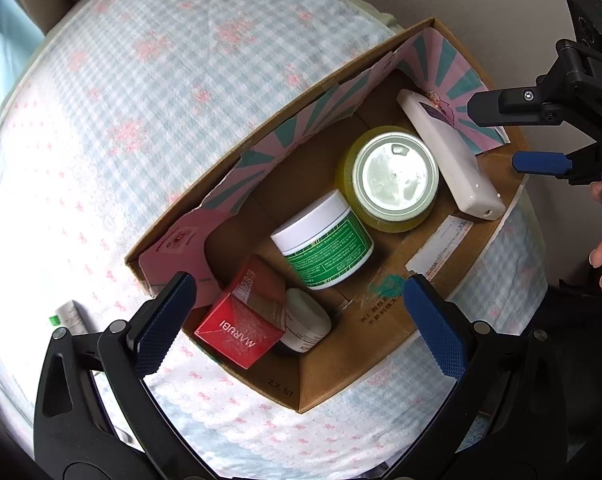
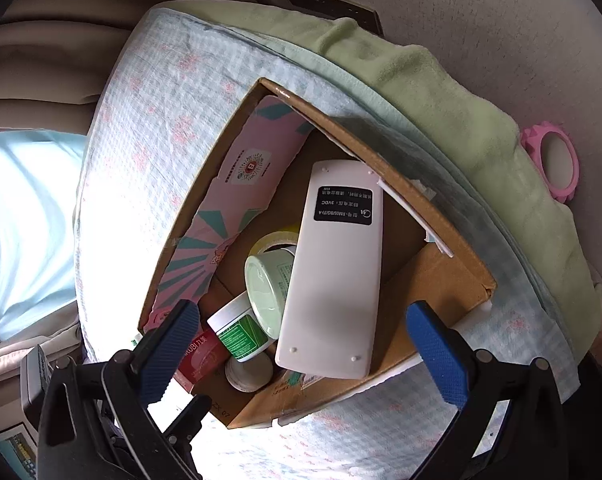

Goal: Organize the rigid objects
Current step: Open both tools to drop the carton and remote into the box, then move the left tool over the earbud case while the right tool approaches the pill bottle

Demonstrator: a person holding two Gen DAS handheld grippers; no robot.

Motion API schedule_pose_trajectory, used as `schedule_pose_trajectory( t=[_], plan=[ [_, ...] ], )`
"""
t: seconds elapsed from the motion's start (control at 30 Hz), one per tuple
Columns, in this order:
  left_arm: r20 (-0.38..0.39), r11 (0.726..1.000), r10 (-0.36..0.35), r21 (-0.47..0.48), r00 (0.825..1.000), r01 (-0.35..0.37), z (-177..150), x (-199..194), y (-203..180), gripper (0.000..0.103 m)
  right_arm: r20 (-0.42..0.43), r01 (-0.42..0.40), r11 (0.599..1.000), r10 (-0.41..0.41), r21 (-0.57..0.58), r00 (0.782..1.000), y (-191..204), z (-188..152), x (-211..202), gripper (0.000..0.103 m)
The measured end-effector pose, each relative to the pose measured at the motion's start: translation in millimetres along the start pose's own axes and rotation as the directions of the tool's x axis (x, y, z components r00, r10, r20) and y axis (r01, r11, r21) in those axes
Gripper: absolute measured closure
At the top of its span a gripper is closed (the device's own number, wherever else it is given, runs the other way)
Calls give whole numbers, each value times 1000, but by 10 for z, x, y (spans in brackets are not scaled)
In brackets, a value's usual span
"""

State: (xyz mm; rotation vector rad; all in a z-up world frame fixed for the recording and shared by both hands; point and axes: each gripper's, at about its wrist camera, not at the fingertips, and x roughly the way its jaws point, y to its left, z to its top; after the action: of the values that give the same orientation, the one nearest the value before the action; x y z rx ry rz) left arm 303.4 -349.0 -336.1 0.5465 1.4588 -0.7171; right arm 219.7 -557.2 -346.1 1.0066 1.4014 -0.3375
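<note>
A: We see the cardboard box (image 1: 453,248) on the checked bedcover (image 1: 141,80), spread below both our tools. The left gripper (image 1: 297,320) hangs over its near corner with jaws spread wide, nothing between the pads.

B: And the right gripper (image 2: 301,344) is gaping just as wide, empty too. Straight ahead of it, between and beyond its fingers, lies the white remote (image 2: 337,264), back side up, leaning against the box wall.

A: From our left tool the remote sits far off, at the opposite end. Nearer comes the yellow tape roll (image 1: 389,184) with a pale lid inside it, then the green-labelled jar (image 1: 325,240).

B: Closest to the left fingers are the red carton (image 1: 241,328) and a small white-capped jar (image 1: 307,320) touching it.
</note>
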Motion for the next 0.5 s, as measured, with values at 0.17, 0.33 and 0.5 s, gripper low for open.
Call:
schedule_pose_trajectory(
  t=[0.17,0.33,0.5],
  plan=[
    [22,1000,8,-22,1000,-7,-86,-188,13,0,25,9,1000,-8,-19,1000,69,-87,-119,0],
    [63,998,6,-55,998,-2,-210,-520,35,0,85,22,999,-19,-38,996,166,-210,-352,0],
    [118,995,15,-103,993,-3,-492,-897,96,0,122,48,994,-36,-94,992,319,-399,-617,0]
  ],
)
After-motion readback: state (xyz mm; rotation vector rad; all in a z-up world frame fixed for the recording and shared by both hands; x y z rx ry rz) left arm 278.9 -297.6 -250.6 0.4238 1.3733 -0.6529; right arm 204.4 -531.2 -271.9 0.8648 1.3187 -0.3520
